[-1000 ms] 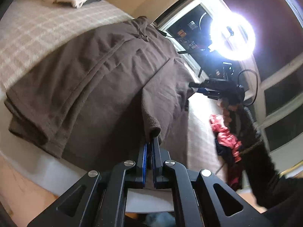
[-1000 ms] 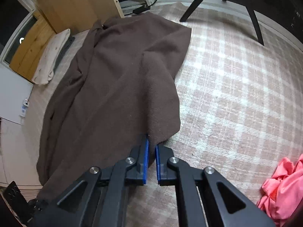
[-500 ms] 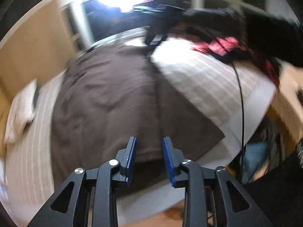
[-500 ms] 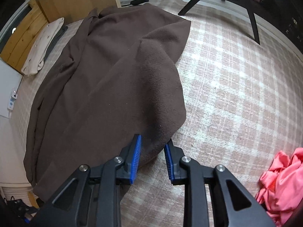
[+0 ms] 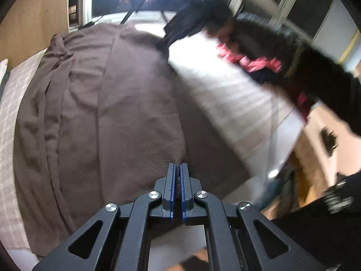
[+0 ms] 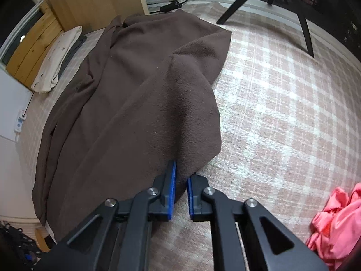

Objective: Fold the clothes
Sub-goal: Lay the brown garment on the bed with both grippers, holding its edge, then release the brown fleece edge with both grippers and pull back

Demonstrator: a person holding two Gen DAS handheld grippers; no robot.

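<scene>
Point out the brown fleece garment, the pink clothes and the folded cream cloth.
brown fleece garment [image 6: 140, 103]: right wrist view, on its broad middle.
pink clothes [image 6: 334, 221]: right wrist view, on the crumpled heap's middle.
folded cream cloth [image 6: 56, 61]: right wrist view, on its top face.

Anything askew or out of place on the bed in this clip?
The brown fleece garment lies rumpled, not flat: its near corner humps up where the right gripper is closing on it, and long creases run down its far side. A pink garment sits crumpled at the bed's edge. Nothing looks damaged.
</scene>
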